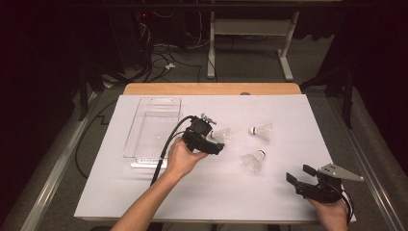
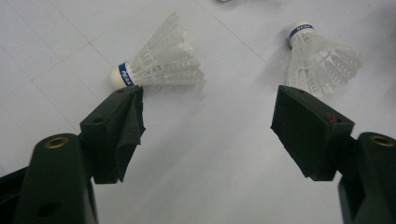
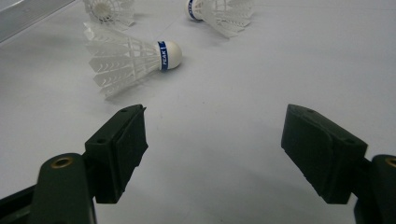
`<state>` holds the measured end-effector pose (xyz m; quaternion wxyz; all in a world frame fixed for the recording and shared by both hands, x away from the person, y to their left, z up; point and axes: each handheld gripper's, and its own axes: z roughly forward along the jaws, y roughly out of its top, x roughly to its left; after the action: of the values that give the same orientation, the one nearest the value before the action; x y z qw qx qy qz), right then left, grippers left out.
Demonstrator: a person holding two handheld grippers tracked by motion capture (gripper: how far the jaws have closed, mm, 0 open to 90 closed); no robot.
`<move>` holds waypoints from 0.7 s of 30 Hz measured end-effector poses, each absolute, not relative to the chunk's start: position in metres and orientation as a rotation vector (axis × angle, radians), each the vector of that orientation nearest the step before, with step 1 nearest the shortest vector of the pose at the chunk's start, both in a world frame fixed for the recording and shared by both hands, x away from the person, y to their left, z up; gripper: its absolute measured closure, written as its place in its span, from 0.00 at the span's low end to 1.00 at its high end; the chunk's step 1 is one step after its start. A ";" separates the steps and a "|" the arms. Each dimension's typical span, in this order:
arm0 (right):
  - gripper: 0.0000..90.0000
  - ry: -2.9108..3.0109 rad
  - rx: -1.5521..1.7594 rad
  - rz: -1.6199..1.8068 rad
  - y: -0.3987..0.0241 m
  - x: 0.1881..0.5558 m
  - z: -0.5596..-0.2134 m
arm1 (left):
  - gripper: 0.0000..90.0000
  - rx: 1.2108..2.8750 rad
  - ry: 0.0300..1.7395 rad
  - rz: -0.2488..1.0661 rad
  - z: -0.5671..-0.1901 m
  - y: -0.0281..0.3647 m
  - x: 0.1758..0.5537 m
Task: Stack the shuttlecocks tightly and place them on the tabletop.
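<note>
We hold left gripper (image 1: 219,142) jaws spread beside nearest shuttlecock (image 1: 221,134), its axis lying crosswise; right gripper (image 1: 300,174) spread, farther off.

Bare sheet between shuttlecocks (image 1: 254,160), clear tray (image 1: 153,126) walling the left

High view looks down on the table (image 1: 144,192); both gripper views sit low, sharing the shuttlecocks (image 2: 159,63).
</note>
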<state>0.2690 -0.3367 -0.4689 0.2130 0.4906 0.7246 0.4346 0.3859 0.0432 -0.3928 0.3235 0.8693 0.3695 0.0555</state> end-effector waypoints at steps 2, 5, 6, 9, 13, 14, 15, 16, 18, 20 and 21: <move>0.25 2.012 1.363 1.205 -0.337 0.269 -0.469 | 0.29 2.278 0.971 0.143 -0.393 0.045 0.384; 0.25 2.007 1.366 1.207 -0.337 0.269 -0.469 | 0.29 2.271 0.967 0.142 -0.393 0.047 0.381; 0.25 2.007 1.366 1.206 -0.337 0.269 -0.469 | 0.30 2.270 0.967 0.144 -0.394 0.048 0.380; 0.25 2.008 1.365 1.205 -0.337 0.269 -0.469 | 0.30 2.270 0.964 0.142 -0.395 0.049 0.377; 0.25 2.006 1.368 1.206 -0.337 0.269 -0.469 | 0.30 2.271 0.965 0.139 -0.397 0.052 0.373; 0.25 2.006 1.368 1.206 -0.337 0.269 -0.469 | 0.30 2.269 0.966 0.138 -0.398 0.053 0.373; 0.25 2.006 1.367 1.205 -0.337 0.269 -0.469 | 0.30 2.263 0.969 0.139 -0.399 0.053 0.372; 0.25 2.006 1.368 1.205 -0.337 0.268 -0.469 | 0.30 2.267 0.967 0.138 -0.399 0.054 0.371; 0.25 2.005 1.366 1.205 -0.337 0.268 -0.468 | 0.31 2.266 0.967 0.134 -0.401 0.055 0.370; 0.25 2.004 1.366 1.206 -0.336 0.268 -0.468 | 0.31 2.259 0.970 0.135 -0.402 0.057 0.367; 0.25 2.005 1.365 1.206 -0.336 0.268 -0.468 | 0.31 2.260 0.968 0.137 -0.403 0.058 0.366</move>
<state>0.2681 -0.3363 -0.4682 0.2147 0.4923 0.7229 0.4348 0.3662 0.0580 -0.4029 0.3333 0.8654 0.3705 0.0523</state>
